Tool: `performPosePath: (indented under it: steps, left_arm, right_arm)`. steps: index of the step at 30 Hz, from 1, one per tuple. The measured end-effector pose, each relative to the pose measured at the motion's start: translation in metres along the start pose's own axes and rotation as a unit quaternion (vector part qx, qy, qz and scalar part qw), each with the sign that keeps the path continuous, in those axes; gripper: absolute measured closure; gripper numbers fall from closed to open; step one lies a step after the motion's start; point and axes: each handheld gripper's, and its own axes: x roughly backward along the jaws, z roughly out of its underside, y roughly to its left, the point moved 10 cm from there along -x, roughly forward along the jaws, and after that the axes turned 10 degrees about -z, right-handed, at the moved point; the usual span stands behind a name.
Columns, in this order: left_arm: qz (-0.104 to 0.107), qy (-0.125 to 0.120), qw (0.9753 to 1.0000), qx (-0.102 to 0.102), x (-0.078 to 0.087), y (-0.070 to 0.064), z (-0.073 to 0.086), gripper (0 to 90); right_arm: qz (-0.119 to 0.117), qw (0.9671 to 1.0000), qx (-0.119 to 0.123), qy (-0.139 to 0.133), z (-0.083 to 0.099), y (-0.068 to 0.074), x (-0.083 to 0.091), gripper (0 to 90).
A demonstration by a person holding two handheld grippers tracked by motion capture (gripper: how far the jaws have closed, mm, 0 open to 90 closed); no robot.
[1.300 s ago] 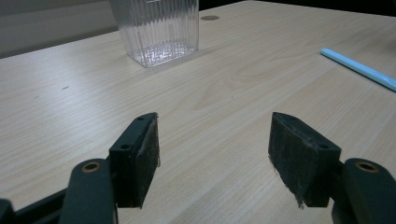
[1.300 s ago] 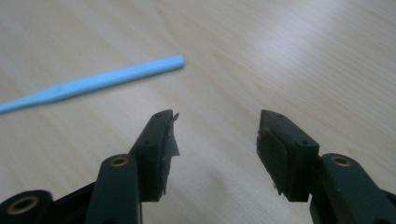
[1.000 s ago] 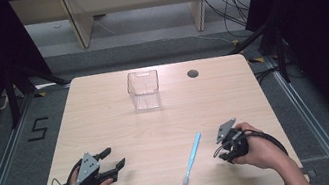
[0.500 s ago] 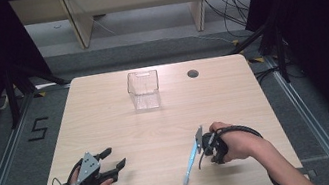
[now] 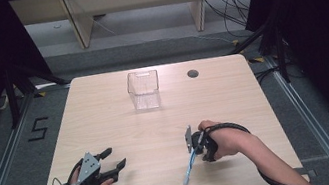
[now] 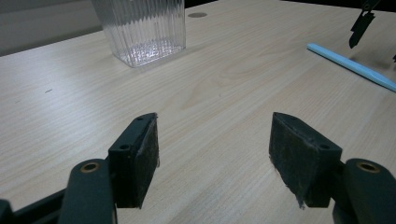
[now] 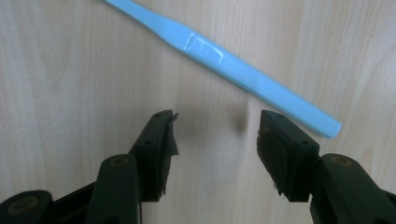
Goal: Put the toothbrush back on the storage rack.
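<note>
A light blue toothbrush [image 5: 189, 168] lies on the wooden table [image 5: 256, 107], right of centre and near the front. My right gripper [image 5: 196, 149] points down over its far end; in the right gripper view the gripper [image 7: 217, 144] is open, and the toothbrush [image 7: 224, 58] lies slantwise just beyond the fingertips, untouched. My left gripper [image 5: 116, 158] rests open near the front left, nothing between its jaws [image 6: 215, 140]. A clear ribbed plastic container [image 5: 144, 90] stands upright toward the back middle. The left gripper view shows the container [image 6: 144, 28] ahead and the toothbrush [image 6: 350, 65] at right.
A dark round hole [image 5: 193, 73] sits in the tabletop right of the container. Bare wood stretches between the two grippers and the container. Beyond the table's far edge are shelf legs [image 5: 74, 21] and cables on the floor.
My right gripper has moved left from beside the toothbrush to over its far end and tipped downward. The toothbrush and the left gripper have stayed put.
</note>
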Motion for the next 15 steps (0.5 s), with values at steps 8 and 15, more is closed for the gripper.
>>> performPosePath:
  steps: [8, 15]
  left_arm:
    - [-0.003, 0.006, 1.0000, -0.002, 0.001, 0.001, 0.001, 32.6]
    - [-0.004, 0.006, 1.0000, -0.003, 0.001, 0.001, 0.001, 32.7]
  right_arm:
    - [0.005, 0.9999, 0.015, -0.006, -0.015, -0.004, -0.001, 47.3]
    - [0.006, 0.9998, 0.020, -0.003, -0.019, -0.004, -0.001, 47.3]
